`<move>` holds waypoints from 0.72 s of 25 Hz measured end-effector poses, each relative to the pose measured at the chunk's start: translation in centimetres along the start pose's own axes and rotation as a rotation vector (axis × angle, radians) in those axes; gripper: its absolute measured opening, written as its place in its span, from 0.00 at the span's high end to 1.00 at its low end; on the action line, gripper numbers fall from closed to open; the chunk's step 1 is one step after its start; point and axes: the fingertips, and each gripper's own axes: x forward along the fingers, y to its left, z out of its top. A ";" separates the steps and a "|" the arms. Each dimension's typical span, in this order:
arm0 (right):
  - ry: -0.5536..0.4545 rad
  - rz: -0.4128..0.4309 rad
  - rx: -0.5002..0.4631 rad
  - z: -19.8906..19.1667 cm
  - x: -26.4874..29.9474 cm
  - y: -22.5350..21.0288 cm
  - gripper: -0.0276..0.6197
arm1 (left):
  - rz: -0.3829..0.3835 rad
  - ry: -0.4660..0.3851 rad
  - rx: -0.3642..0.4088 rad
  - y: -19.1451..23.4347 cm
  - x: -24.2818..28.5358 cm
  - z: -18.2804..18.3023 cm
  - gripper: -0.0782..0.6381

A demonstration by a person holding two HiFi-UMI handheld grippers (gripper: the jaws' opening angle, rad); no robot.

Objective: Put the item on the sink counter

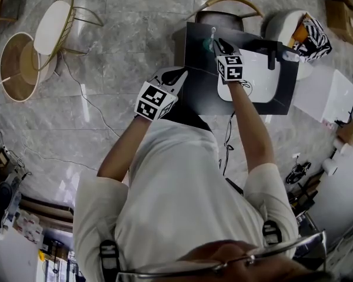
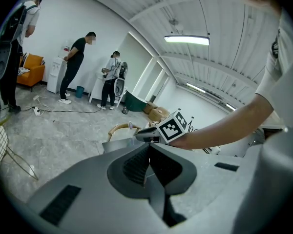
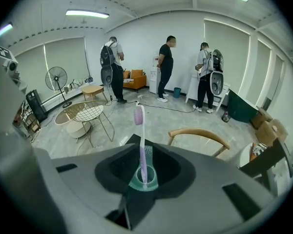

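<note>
A teal toothbrush holder (image 3: 144,179) with a purple toothbrush (image 3: 139,130) standing upright in it sits between the jaws of my right gripper (image 3: 144,175), which is shut on the holder. In the head view the right gripper (image 1: 215,43) holds the holder (image 1: 208,42) over the far left part of the black sink counter (image 1: 195,75), left of the white basin (image 1: 256,81) and black faucet (image 1: 272,55). My left gripper (image 1: 176,75) hovers at the counter's near left edge. In the left gripper view its jaws are shut on nothing (image 2: 147,165).
A wooden-backed chair (image 1: 229,6) stands behind the counter. Two round wire side tables (image 1: 53,19) are on the marble floor at far left. White boxes (image 1: 326,93) and clutter lie to the right. Several people (image 3: 165,65) stand far across the room.
</note>
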 end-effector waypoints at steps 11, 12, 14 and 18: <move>-0.048 -0.014 0.011 1.5 -2.4 0.3 0.83 | -0.006 -0.005 0.023 -0.9 -0.8 0.5 0.88; -0.055 -0.016 0.013 1.7 -2.8 0.3 0.83 | -0.009 -0.005 0.027 -1.2 -0.8 0.6 0.88; -0.071 -0.022 0.020 2.1 -3.6 0.2 0.84 | -0.017 -0.005 0.037 -1.7 -0.8 0.7 0.88; -0.114 -0.038 0.037 3.0 -5.7 0.0 0.86 | -0.030 -0.005 0.054 -2.4 -0.7 0.8 0.88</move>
